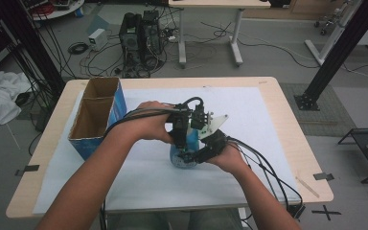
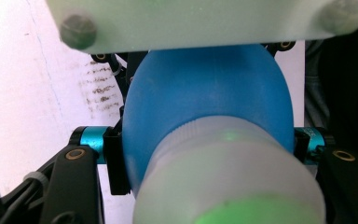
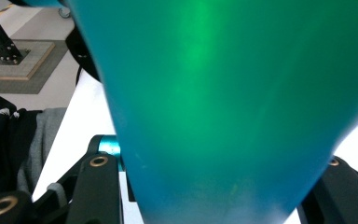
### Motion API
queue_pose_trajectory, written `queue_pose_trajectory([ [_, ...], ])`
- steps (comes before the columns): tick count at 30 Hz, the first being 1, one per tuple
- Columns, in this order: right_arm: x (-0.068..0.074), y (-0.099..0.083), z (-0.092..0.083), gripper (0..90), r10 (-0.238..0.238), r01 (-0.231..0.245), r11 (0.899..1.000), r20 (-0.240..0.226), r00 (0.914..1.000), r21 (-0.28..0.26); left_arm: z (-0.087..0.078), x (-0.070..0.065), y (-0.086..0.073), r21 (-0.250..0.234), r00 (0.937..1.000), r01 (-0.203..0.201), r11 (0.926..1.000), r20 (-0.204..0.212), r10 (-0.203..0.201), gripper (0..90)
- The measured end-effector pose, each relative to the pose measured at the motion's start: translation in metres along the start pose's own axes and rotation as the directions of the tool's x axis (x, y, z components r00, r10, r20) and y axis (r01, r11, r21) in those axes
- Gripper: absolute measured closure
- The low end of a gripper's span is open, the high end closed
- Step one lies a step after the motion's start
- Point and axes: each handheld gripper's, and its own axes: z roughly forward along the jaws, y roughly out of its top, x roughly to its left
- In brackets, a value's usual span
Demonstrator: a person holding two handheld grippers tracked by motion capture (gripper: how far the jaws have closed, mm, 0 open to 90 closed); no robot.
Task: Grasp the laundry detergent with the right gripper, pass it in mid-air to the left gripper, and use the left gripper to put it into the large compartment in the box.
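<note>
A blue bottle (image 1: 181, 157) with a frosted white cap (image 2: 223, 177) stands on the white sheet in the middle of the table. My left gripper (image 1: 179, 133) comes down on it from above. In the left gripper view the jaws press the blue shoulder (image 2: 205, 93) from both sides just under the cap, so the left gripper (image 2: 207, 154) is shut on the bottle. My right gripper (image 1: 197, 154) comes in low from the right. In its own view the bottle's teal-blue body (image 3: 223, 93) sits between the jaws, and the right gripper (image 3: 219, 182) is shut on it.
An open cardboard box (image 1: 96, 117) with blue sides stands on the table's left part. The white sheet (image 1: 258, 124) covers most of the wooden table (image 1: 287, 110). Cables trail off the front edge at the right. Computers (image 1: 139, 38) and a black frame post (image 1: 338, 52) stand on the floor behind.
</note>
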Motion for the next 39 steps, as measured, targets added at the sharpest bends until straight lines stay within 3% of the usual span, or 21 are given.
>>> queue_pose_trajectory([
  [2,0.001,0.001,-0.001,45.5,-0.003,0.003,1.000,0.004,1.0000,-0.004,-0.002,-0.001,0.000,-0.008,0.9998,-0.004,1.0000,-0.020,0.004,38.3],
  [6,-0.003,0.002,-0.004,45.4,-0.061,0.061,0.998,0.016,0.9980,-0.004,-0.004,-0.002,-0.001,-0.014,0.9993,-0.007,0.9999,-0.036,0.006,38.5],
  [10,-0.001,0.002,-0.004,44.8,-0.038,0.038,0.999,0.011,0.9992,-0.001,-0.004,-0.003,-0.001,-0.011,0.9998,0.022,0.9997,-0.002,-0.022,38.5],
  [12,0.000,0.002,-0.005,43.8,-0.036,0.036,0.999,0.017,0.9992,0.002,-0.006,0.000,0.000,-0.015,0.9994,-0.009,0.9998,-0.035,0.008,38.5],
  [13,-0.001,0.002,-0.005,42.8,-0.034,0.034,0.999,0.014,0.9993,0.000,-0.007,-0.001,0.000,-0.013,0.9997,0.012,0.9998,-0.021,-0.013,38.5],
  [14,-0.002,0.002,-0.005,37.4,-0.047,0.047,0.999,0.019,0.9987,-0.005,-0.008,0.000,-0.001,-0.021,0.9994,0.020,0.9996,-0.026,-0.021,38.5],
  [15,0.000,0.003,-0.005,30.6,0.001,0.000,1.000,0.019,0.9998,-0.015,-0.010,0.002,-0.001,-0.023,0.9995,0.001,0.9997,-0.031,-0.001,38.5],
  [16,0.000,0.003,-0.005,29.6,0.003,-0.002,1.000,0.032,0.9995,-0.013,-0.011,0.001,-0.003,-0.029,0.9991,0.040,0.9988,-0.015,-0.040,38.4],
  [17,-0.005,0.003,-0.005,26.5,-0.051,0.053,0.998,0.064,0.9967,-0.041,-0.013,0.002,-0.005,-0.025,0.9990,0.040,0.9989,-0.017,-0.040,38.4],
  [18,-0.004,0.003,-0.008,24.6,-0.016,0.017,1.000,0.046,0.9988,-0.018,-0.015,0.001,-0.006,-0.033,0.9978,0.065,0.9974,-0.014,-0.065,38.4],
  [20,-0.004,0.004,-0.013,22.6,-0.025,0.026,1.000,0.045,0.9987,-0.016,-0.018,0.003,-0.008,-0.029,0.9977,0.060,0.9978,-0.029,-0.061,38.4],
  [21,-0.004,0.005,-0.015,22.4,-0.024,0.025,0.999,0.049,0.9985,-0.020,-0.023,0.005,-0.012,-0.033,0.9965,0.077,0.9965,-0.029,-0.078,38.4],
  [22,-0.001,0.006,-0.019,22.0,0.008,-0.007,1.000,0.050,0.9987,-0.011,-0.026,0.005,-0.015,-0.035,0.9956,0.087,0.9955,-0.030,-0.088,38.4],
  [25,0.001,0.011,-0.029,21.9,-0.021,0.022,1.000,0.068,0.9975,-0.014,-0.036,0.007,-0.022,-0.039,0.9914,0.127,0.9912,-0.027,-0.128,38.4],
  [27,0.002,0.013,-0.034,21.8,-0.011,0.013,0.999,0.074,0.9972,-0.032,-0.043,0.006,-0.028,-0.048,0.9872,0.156,0.9866,-0.028,-0.157,38.4],
  [30,0.004,0.016,-0.042,13.0,0.016,-0.015,1.000,0.086,0.9962,-0.020,-0.057,0.006,-0.036,-0.059,0.9767,0.209,0.9762,-0.038,-0.211,38.3],
  [31,0.003,0.017,-0.044,13.0,0.003,-0.001,1.000,0.092,0.9958,-0.024,-0.062,0.006,-0.039,-0.055,0.9735,0.222,0.9736,-0.047,-0.224,38.3],
  [32,0.006,0.017,-0.046,13.0,0.033,-0.033,0.999,0.089,0.9955,-0.003,-0.067,0.006,-0.042,-0.060,0.9678,0.245,0.9677,-0.044,-0.248,38.3],
  [34,0.007,0.018,-0.048,13.0,0.032,-0.032,0.999,0.093,0.9951,-0.004,-0.077,0.006,-0.047,-0.057,0.9590,0.274,0.9602,-0.060,-0.277,38.3],
  [36,0.004,0.019,-0.050,13.0,-0.013,0.015,1.000,0.119,0.9928,-0.015,-0.084,0.005,-0.052,-0.070,0.9514,0.293,0.9535,-0.076,-0.298,38.3],
  [39,0.005,0.020,-0.053,13.0,-0.004,0.004,1.000,0.122,0.9925,0.002,-0.095,0.003,-0.060,-0.081,0.9391,0.330,0.9405,-0.073,-0.336,38.3],
])
